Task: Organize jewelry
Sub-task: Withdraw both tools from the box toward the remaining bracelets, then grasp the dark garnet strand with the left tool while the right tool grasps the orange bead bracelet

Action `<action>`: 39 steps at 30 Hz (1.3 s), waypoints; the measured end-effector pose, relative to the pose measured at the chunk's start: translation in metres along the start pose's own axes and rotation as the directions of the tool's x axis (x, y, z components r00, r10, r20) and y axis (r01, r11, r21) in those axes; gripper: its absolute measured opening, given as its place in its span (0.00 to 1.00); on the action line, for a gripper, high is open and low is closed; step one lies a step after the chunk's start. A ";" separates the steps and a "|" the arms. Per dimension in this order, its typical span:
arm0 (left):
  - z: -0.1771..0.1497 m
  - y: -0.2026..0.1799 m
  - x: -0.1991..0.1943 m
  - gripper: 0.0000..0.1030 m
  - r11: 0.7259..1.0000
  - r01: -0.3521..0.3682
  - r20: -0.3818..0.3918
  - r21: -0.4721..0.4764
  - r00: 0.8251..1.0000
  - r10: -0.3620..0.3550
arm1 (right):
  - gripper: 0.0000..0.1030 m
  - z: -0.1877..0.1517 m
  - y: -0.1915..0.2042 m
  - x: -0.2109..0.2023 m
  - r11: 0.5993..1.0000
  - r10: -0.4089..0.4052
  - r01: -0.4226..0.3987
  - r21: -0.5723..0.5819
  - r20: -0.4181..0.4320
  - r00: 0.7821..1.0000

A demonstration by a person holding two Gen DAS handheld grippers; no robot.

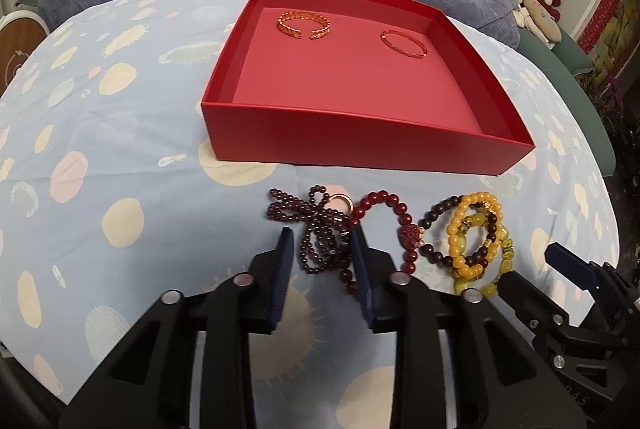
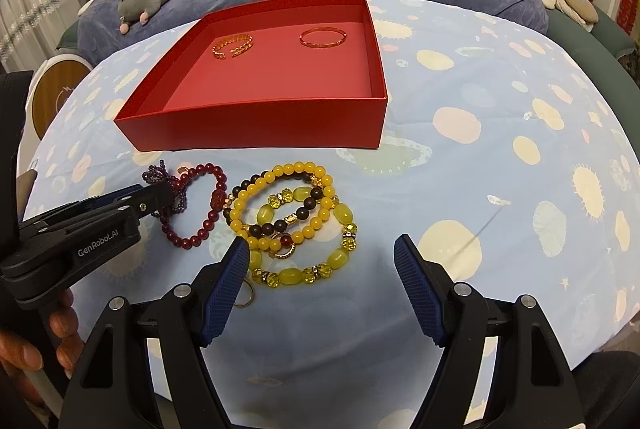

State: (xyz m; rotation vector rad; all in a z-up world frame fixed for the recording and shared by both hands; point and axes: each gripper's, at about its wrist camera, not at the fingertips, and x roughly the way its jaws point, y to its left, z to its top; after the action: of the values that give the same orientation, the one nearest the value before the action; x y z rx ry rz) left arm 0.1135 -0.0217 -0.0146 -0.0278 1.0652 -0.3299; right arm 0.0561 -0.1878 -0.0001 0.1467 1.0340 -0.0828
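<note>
- Left wrist view: the left gripper (image 1: 322,241) has its blue pads closed in around the dark purple bead strand (image 1: 320,233), which lies bunched on the spotted blue cloth (image 1: 120,157) just in front of the red box (image 1: 360,145).
- Inside that box lie a gold cuff bangle (image 1: 304,25) and a thin red bangle (image 1: 403,44), apart from each other.
- A dark red bead bracelet (image 1: 384,229) touches the purple strand.
- Right wrist view: the right gripper (image 2: 320,249) hangs with its jaws spread wide, grasping nothing, over the pile of yellow bead bracelets (image 2: 296,221).
- A small ring (image 2: 244,295) lies beside its left pad.
</note>
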 end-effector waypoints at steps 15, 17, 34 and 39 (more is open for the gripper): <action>-0.006 0.027 -0.023 0.05 0.999 0.006 0.039 -0.045 0.999 -0.005 | 0.68 0.009 0.003 0.006 1.000 0.017 -0.017 0.003 0.001 1.000; -0.006 0.031 -0.024 0.05 0.999 -0.005 0.040 -0.051 0.999 0.007 | 0.67 0.011 0.002 0.008 1.000 0.015 -0.015 0.004 0.002 1.000; -0.008 0.037 -0.015 0.05 0.998 -0.008 0.012 -0.064 1.000 0.009 | 0.46 0.034 -0.008 0.037 0.998 0.034 -0.033 0.049 -0.021 0.999; -0.007 0.038 -0.012 0.05 0.998 -0.007 0.008 -0.070 1.000 0.007 | 0.32 0.037 -0.010 0.042 0.996 0.060 -0.059 0.060 -0.028 0.998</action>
State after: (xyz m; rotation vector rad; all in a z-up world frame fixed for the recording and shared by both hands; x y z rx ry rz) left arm 0.1123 0.0189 -0.0146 -0.0876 1.0683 -0.2861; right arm 0.1075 -0.2035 -0.0187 0.2328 1.0561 -0.0571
